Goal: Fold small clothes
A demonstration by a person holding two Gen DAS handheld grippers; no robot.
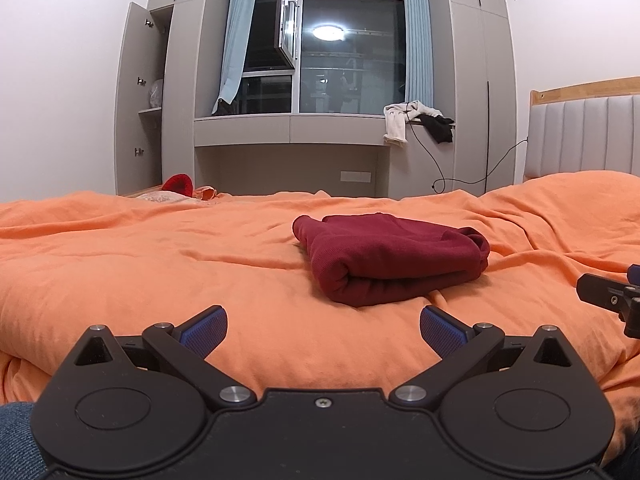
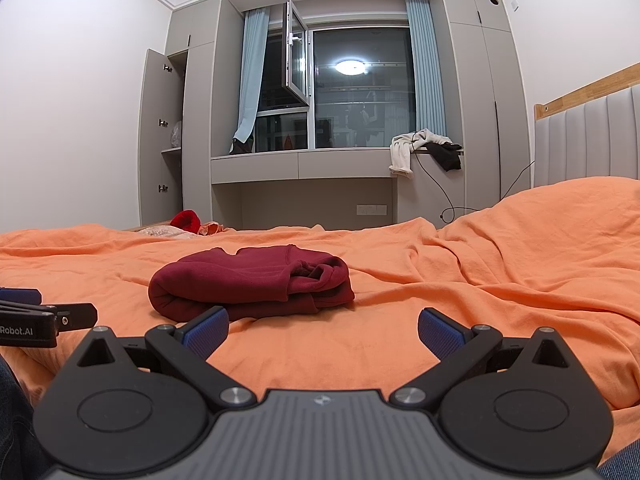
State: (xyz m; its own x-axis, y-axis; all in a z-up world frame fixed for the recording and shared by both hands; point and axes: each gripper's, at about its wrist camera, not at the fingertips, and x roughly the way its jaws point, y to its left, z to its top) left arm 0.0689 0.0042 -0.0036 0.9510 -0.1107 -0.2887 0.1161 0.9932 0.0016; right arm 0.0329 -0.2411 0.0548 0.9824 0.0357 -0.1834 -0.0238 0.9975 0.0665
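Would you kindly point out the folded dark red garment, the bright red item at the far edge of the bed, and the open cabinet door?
Folded dark red garment [image 1: 390, 258], left wrist view, top layer.
Bright red item [image 1: 179, 182], left wrist view, its middle.
Open cabinet door [image 2: 155, 128], right wrist view, inner face.

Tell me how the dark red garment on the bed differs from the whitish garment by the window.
The dark red knit garment is folded into a compact bundle; the whitish garment is unfolded. The red one lies flat on the orange bedcover; the whitish one droops over the grey window ledge. Neither is held by a gripper.
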